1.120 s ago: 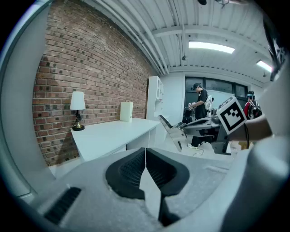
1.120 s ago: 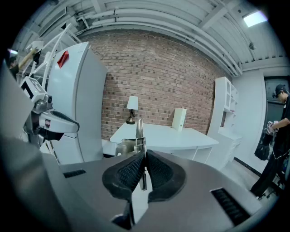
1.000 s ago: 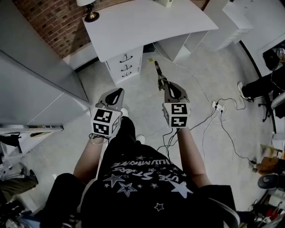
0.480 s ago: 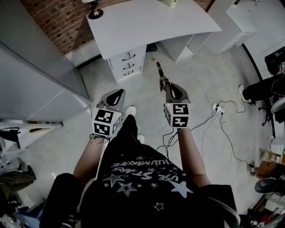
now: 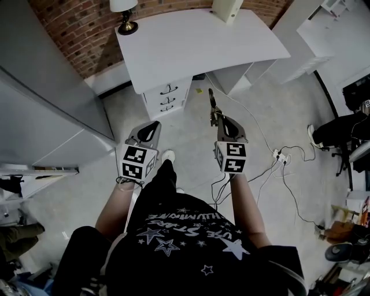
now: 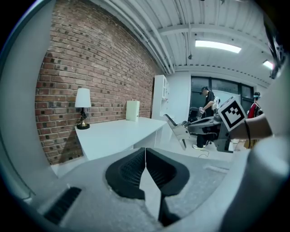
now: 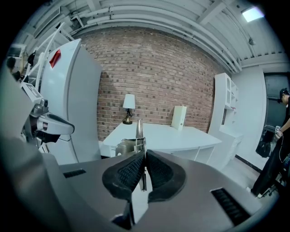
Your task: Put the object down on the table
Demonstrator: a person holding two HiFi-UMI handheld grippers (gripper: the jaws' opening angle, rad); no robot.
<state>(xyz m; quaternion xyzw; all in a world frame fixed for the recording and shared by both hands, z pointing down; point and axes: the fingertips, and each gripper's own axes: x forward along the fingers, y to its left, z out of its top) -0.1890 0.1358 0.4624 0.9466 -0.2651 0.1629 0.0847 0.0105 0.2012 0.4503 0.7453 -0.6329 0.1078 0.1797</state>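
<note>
A slim metal hand tool [image 5: 213, 107] with a spring sticks out forward from my right gripper [image 5: 219, 119], whose jaws are shut on its handle end. In the right gripper view the metal tool [image 7: 138, 133] stands upright between the black pads of the right gripper [image 7: 144, 163]. My left gripper [image 5: 151, 125] is held level beside it, shut with nothing between its pads, as the left gripper view [image 6: 145, 156] shows. The white table [image 5: 196, 40] lies ahead, beyond both grippers, over the floor.
A small lamp [image 5: 124, 14] and a white box [image 5: 226, 8] stand at the table's back edge. A drawer unit [image 5: 167, 92] sits under it. A grey cabinet [image 5: 46, 87] is at the left. Cables and a power strip [image 5: 280, 151] lie on the floor at the right.
The table has come nearer and lower in the head view as the person walks toward it. Both grippers keep their pose and the tool stays in the right one.
</note>
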